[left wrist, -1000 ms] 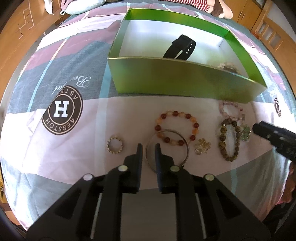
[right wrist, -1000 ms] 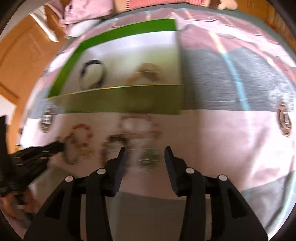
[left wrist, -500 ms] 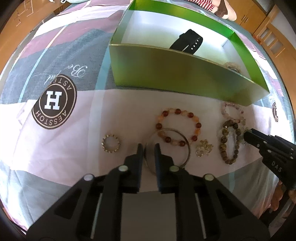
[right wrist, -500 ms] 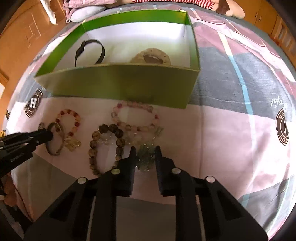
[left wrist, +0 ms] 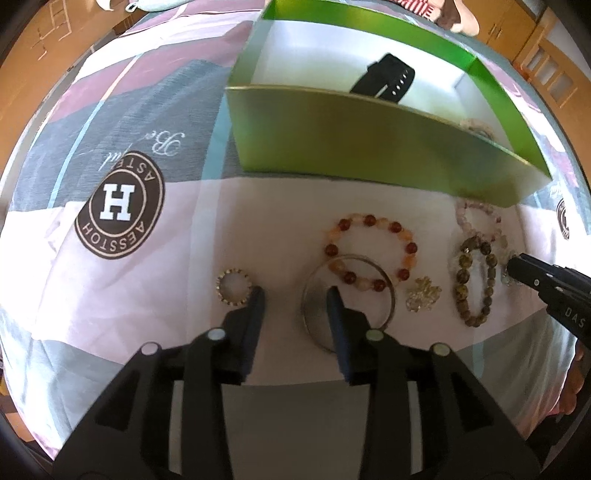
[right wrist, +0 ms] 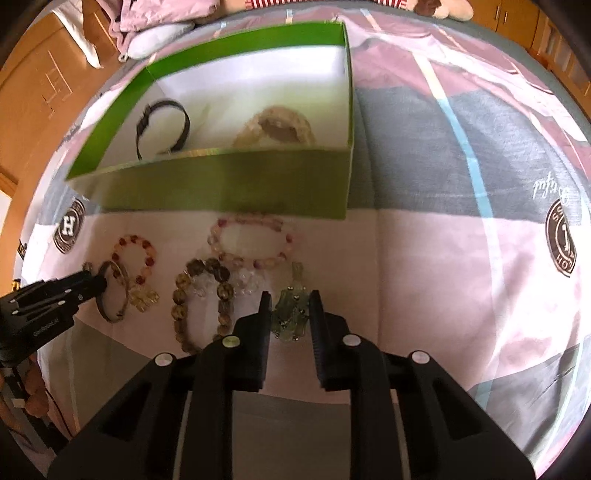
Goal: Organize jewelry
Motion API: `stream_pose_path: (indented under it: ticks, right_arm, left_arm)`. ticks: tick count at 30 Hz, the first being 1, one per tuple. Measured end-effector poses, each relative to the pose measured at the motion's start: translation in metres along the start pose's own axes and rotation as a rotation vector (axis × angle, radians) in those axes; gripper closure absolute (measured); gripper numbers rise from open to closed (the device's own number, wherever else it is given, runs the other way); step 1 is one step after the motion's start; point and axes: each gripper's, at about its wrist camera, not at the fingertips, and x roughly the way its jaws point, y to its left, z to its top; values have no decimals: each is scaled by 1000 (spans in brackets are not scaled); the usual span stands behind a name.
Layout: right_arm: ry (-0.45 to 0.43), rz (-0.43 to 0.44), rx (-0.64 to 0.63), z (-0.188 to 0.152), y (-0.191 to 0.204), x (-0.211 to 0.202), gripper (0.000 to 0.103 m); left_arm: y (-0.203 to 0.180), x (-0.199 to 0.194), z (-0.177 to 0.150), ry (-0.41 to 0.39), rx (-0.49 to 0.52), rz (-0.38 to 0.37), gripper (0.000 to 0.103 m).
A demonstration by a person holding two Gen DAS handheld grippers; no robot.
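Note:
A green box [left wrist: 369, 144] [right wrist: 229, 188] on the bedspread holds a black strap bracelet [left wrist: 384, 79] [right wrist: 162, 125] and a pale beaded piece [right wrist: 275, 125]. In front lie a silver bangle [left wrist: 347, 295], a red-orange bead bracelet [left wrist: 369, 251], a small beaded ring [left wrist: 233, 286], a clear charm [left wrist: 423, 293], a brown bead bracelet [left wrist: 474, 280] [right wrist: 201, 299], a pink bead bracelet [right wrist: 251, 242]. My left gripper [left wrist: 295, 295] is open, its right finger inside the bangle. My right gripper [right wrist: 290, 299] is shut on a green stone pendant [right wrist: 291, 314].
The bedspread carries round brown H logos [left wrist: 120, 206] [right wrist: 561, 236]. Wooden cabinets [left wrist: 546, 44] and floor surround the bed. A pillow and clothes [right wrist: 159, 26] lie beyond the box.
My left gripper has opened over the silver bangle. My right gripper has narrowed from wide open and closed onto the green pendant.

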Motion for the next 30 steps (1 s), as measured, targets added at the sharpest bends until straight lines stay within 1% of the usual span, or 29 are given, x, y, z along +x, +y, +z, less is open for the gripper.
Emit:
stream_pose_path:
  ticks: [1,2,3,4,5,6,10,11,12,13,15,18,22,25,30]
  right_arm:
    - [10,-3,1,-1,1,2,82]
    - [14,-5,2,-1,1,3,81]
    - [16,-9,4,-1,1,3,74]
    - [11,-15,8,-1,-1,1,66]
    - [-1,-21,12,-1,-2,-1,64]
    - [-10,-28,12,0,-3,-3,63]
    - [-8,-42,9,1,-7,-2,63]
    - [-1,-46,-2,0,-6,0,64]
    - [3,-48,-12,-2,-5,2,70]
    - [3,-44,-23,-3,-3,3,85]
    - [-10,-48,-40,-3,3,0,86]
    - [-49,-37,-53,-3,7,-13,87]
    - [-97,6,-36,-1,9,-28,87]
    - [-106,18,-38,0,9,-34,87]
    - [-99,31,-53,-1,17,-34,87]
  left_arm:
    - [-1,1,0,-1,3,5,69]
    - [-1,1,1,-3,4,9,72]
    - [0,1,1,-4,4,11,76]
    - [1,1,1,-5,2,8,79]
    - [2,0,1,-4,-1,4,85]
    - [2,0,1,-3,-5,-5,90]
    - [2,0,1,0,-2,-16,99]
    - [3,0,1,0,-1,-18,100]
    - [3,-2,1,-2,-2,-23,100]
    - [3,-3,2,-6,-6,-27,100]
    - [4,-7,2,-15,-12,-32,100]
    - [7,-20,4,-45,-27,-61,100]
    - [11,-36,2,-79,-36,-79,100]
    - [12,-44,3,-96,-42,-86,100]
    - [9,-53,2,-116,-21,-84,100]
